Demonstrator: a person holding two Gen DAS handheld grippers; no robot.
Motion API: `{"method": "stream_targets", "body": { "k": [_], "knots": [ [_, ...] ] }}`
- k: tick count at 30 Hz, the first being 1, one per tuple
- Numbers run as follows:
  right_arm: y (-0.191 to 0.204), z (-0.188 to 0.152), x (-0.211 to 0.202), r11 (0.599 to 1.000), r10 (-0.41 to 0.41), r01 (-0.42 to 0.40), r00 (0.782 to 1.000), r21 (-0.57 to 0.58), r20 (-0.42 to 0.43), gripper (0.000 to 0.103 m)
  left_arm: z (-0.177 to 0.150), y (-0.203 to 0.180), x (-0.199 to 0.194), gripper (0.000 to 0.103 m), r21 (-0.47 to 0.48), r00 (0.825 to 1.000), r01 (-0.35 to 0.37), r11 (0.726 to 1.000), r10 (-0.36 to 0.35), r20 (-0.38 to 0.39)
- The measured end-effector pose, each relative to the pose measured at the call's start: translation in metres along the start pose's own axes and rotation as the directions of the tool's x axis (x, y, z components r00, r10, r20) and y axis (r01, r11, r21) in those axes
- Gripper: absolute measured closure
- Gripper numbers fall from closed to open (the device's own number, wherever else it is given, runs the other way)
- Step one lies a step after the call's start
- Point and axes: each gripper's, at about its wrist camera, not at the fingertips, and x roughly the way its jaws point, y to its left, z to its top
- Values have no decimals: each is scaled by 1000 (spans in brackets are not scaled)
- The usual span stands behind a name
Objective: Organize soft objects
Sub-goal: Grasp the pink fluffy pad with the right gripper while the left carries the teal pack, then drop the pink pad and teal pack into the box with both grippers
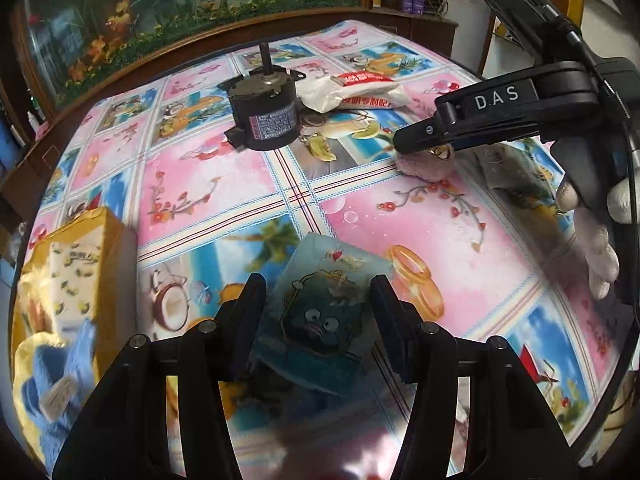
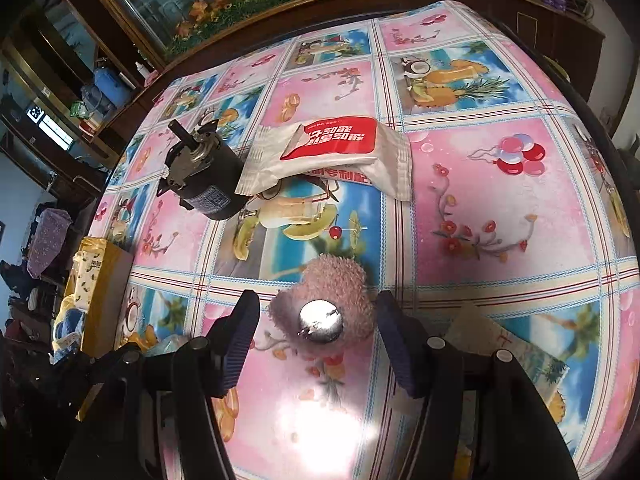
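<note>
A blue tissue pack (image 1: 320, 312) printed with a cartoon face lies flat on the flowered tablecloth (image 1: 224, 184). My left gripper (image 1: 318, 284) stands open over it, one finger at each side and no pad pressing. A pink plush heart (image 2: 332, 280) with a shiny silver bell (image 2: 321, 321) on it rests on the cloth between the fingers of my right gripper (image 2: 316, 304), which is open with small gaps at both sides. In the left wrist view the right gripper (image 1: 408, 146) hangs over that heart (image 1: 428, 168), held by a gloved hand (image 1: 596, 248).
A black motor (image 1: 264, 120) with an upright shaft and a white-and-red packet (image 1: 356, 88) lie further back. A yellow box (image 1: 108, 248) at the table's left edge holds blue and yellow soft items (image 1: 60, 368). A flat printed pack (image 2: 520, 352) lies beside the right gripper.
</note>
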Motion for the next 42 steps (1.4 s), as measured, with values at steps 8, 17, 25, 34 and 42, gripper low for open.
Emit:
{"method": "stream_targets", "body": {
  "k": [8,17,25,34,42],
  "knots": [
    [16,-4,11,994,-69,70,998,-87,13,43,0,8,13,22,-44,997,76,996,-78,-26],
    [27,-16,10,988,-51,55,998,-141,33,61,-4,-13,2,77,-36,995,99,994,-99,10],
    [30,-28,-7,990,25,-16,998,-143,60,63,-18,-3,-18,89,-146,981,196,970,-193,34],
    [56,-44,-38,978,59,-38,993,-206,98,63,-37,25,-90,88,-244,960,257,935,-218,175],
    [110,-52,-57,947,169,-139,982,-290,80,63,-52,116,-159,88,-368,969,133,920,-43,243]
  ]
}}
